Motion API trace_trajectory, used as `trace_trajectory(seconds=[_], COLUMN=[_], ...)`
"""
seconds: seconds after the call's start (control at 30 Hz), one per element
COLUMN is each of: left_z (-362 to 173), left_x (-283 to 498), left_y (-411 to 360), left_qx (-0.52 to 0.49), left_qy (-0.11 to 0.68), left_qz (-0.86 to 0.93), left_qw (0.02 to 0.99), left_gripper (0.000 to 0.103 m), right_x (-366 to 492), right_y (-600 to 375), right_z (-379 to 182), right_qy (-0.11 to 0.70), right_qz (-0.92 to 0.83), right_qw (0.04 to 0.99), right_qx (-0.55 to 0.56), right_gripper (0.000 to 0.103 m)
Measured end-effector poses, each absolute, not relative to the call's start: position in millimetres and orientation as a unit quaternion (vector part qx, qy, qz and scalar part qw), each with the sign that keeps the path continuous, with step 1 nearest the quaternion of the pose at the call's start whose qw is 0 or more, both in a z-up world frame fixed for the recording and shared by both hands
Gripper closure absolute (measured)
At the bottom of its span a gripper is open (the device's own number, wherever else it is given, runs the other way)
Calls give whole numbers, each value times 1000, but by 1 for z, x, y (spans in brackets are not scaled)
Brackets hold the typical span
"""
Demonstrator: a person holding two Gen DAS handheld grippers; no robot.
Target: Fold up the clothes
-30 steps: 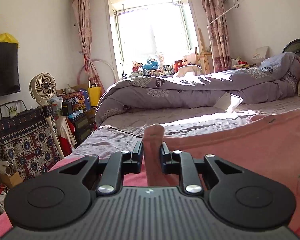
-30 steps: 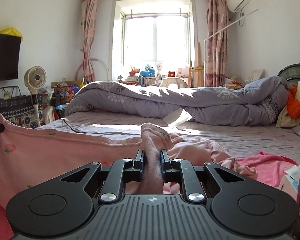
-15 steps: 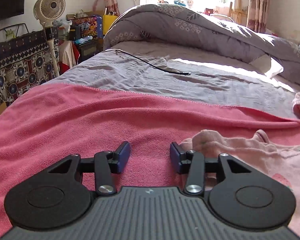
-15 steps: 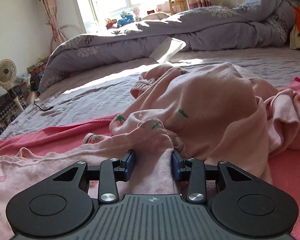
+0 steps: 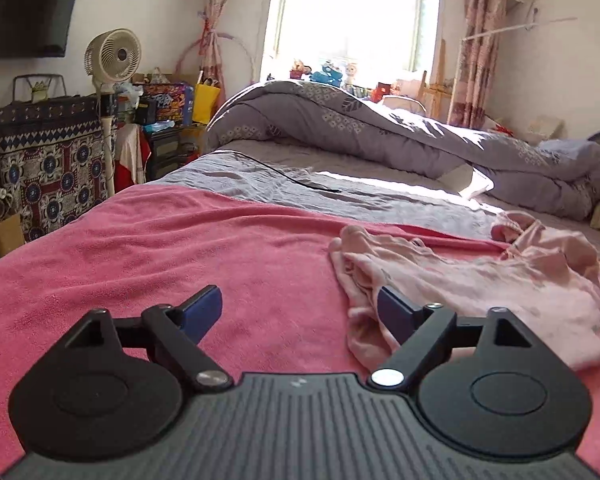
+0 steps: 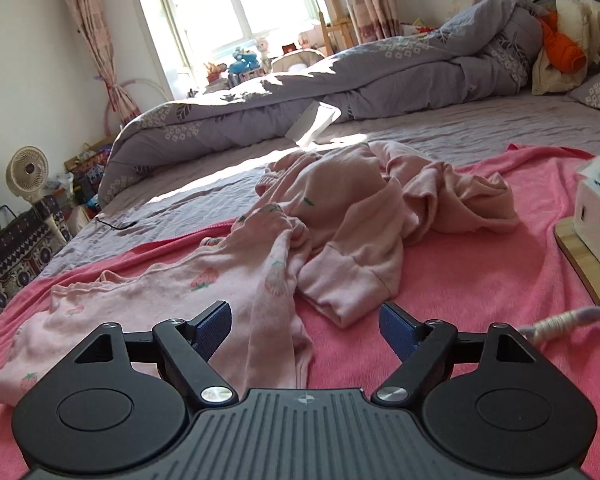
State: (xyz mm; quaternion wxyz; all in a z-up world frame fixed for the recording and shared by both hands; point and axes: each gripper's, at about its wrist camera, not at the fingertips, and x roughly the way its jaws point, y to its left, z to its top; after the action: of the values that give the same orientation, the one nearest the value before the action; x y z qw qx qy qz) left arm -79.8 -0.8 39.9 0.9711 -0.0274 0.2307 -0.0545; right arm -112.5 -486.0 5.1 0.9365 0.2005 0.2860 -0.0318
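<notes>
A pale pink garment with strawberry prints lies spread and partly bunched on a pink towel on the bed. My right gripper hovers low over the garment's near edge, its jaws opening, with a strip of the cloth lying between them and the pads off it. In the left wrist view the same garment lies to the right. My left gripper is over the pink towel, jaws opening; its right finger sits over the garment's edge and only towel shows in the gap.
A rolled grey quilt lies across the far side of the bed, and a black cable on the grey sheet. A white tissue box on a wooden board sits at the right. A fan and cluttered furniture stand left of the bed.
Both grippers were shut on the lifted pink garment, dropped it onto the towel and opened wide. The garment now lies on the bed, and both grippers have drawn back from it.
</notes>
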Motion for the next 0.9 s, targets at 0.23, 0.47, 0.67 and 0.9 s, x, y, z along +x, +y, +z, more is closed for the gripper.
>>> trace_trajectory(seconds=[0.23, 0.47, 0.67, 0.9], left_z=[22, 6, 6, 13], left_x=[-59, -39, -40, -64], left_y=[-8, -65, -39, -8], left_qx=[-141, 68, 12, 47], left_qy=[358, 341, 347, 329], left_qz=[-103, -36, -54, -10], left_qw=[917, 937, 936, 943], left_gripper=[12, 1, 14, 10], right_x=[-157, -136, -140, -153], right_y=[-498, -489, -470, -484], right_z=[-17, -23, -25, -28], right_qy=[261, 268, 268, 275], right_qz=[-9, -8, -30, -35], right_qw=[904, 892, 902, 909], right_qx=[340, 363, 337, 310], right_gripper=[21, 30, 55, 89])
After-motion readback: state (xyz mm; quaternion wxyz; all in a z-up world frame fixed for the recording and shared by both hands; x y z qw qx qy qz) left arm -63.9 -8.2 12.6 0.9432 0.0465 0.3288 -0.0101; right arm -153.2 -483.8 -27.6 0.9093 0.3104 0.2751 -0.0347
